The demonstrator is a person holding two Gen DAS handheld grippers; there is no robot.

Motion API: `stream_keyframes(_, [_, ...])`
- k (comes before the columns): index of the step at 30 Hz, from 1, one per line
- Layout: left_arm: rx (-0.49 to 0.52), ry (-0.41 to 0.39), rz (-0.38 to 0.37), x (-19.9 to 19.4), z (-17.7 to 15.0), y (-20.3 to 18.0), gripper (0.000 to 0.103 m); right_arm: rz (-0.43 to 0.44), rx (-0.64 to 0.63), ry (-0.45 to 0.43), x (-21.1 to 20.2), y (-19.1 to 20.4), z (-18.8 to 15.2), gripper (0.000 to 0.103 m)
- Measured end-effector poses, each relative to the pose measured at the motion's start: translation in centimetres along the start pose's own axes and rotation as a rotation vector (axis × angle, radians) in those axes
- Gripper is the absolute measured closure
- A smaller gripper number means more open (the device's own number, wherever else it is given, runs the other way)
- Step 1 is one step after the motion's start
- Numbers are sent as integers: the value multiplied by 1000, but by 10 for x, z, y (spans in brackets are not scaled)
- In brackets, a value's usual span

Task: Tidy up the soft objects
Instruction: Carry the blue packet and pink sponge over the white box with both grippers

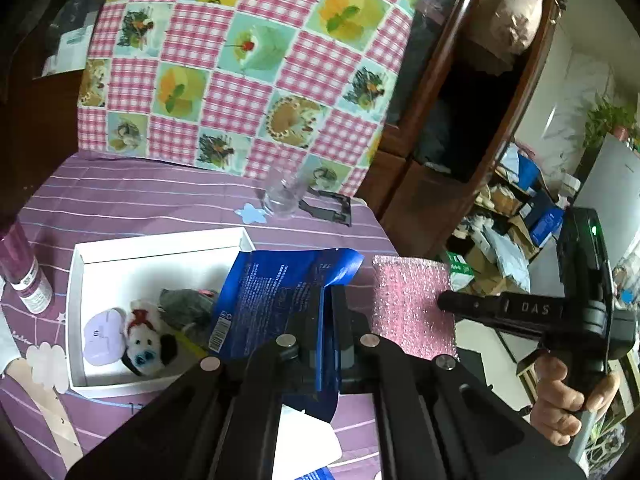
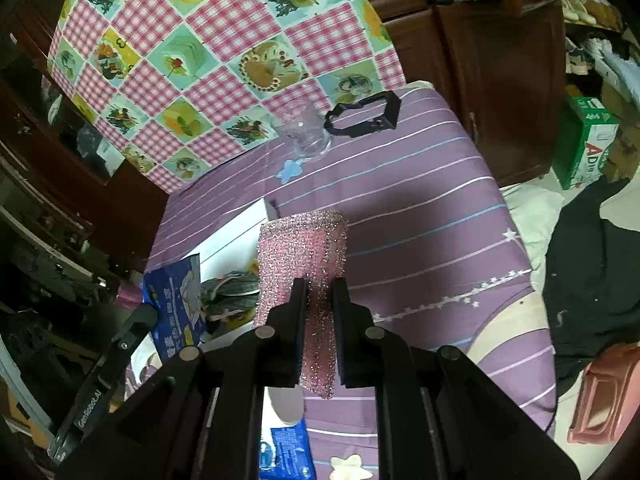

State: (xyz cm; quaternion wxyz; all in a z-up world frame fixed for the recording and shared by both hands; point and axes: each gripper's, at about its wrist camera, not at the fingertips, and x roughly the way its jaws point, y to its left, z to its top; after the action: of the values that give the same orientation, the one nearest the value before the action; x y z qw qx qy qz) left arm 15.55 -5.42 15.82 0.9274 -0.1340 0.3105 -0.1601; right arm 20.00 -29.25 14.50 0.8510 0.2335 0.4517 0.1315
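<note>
Your left claw (image 1: pixel 327 300) sat closest to the lens, jaws pinched nearly together on a blue packet (image 1: pixel 276 296), which stood up between the fingers and hung over the near edge of the white box (image 1: pixel 160 246). Your right claw (image 2: pixel 320 292) was clamped narrow on a pink sponge (image 2: pixel 304 248); the sponge bulged out above the pads and was squeezed thin between them. In the left wrist view the same pink sponge (image 1: pixel 412 304) showed just beside the blue packet, held up off the surface, with your right hand (image 1: pixel 568 404) wrapped around the handle at far right.

White box lay on a purple striped cloth (image 1: pixel 160 200) covering the tabletop. Inside it, along the near wall: a lilac soft pad (image 1: pixel 104 336), a small white plush dog (image 1: pixel 148 344) touching it, and a grey plush (image 1: pixel 188 308) just beside the dog, partly hidden by the packet.

Beyond the box: a clear glass cup (image 2: pixel 304 132) with a pale blue flower-shaped cutout (image 2: pixel 290 170) near its base, and a black plastic frame (image 2: pixel 364 118) just beside the cup. A bottle with a white label (image 1: pixel 28 276) stood left of the box. A pink checked cloth with printed squares (image 1: pixel 248 60) rose behind everything.
</note>
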Motion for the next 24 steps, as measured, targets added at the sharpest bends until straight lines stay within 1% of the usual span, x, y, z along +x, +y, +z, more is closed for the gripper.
stream_keyframes(3, [-34, -12, -5, -7, 5, 15, 101, -6, -9, 3, 5, 8, -2, 89])
stream_keyframes(7, [-70, -39, -3, -20, 11, 33, 101, 26, -34, 1, 7, 22, -5, 89])
stream_keyframes(12, [-102, -40, 8, -26, 16, 54, 101, 34, -79, -2, 10, 44, -10, 89])
stream_keyframes(14, [-92, -45, 26, -27, 17, 58, 101, 37, -95, -4, 12, 53, -13, 89])
stream_keyframes(18, [-91, -87, 72, -34, 21, 72, 101, 44, -137, -10, 17, 73, -19, 89])
stream_keyframes(20, [-99, -98, 92, -36, 22, 80, 101, 52, -159, 0, 24, 84, -21, 89])
stream_keyframes(23, [-114, -111, 148, -36, 23, 94, 101, 50, -167, 17, 35, 94, -20, 89])
stream_keyframes(24, [-114, -110, 156, -34, 24, 97, 101, 49, -166, 22, 39, 97, -18, 89])
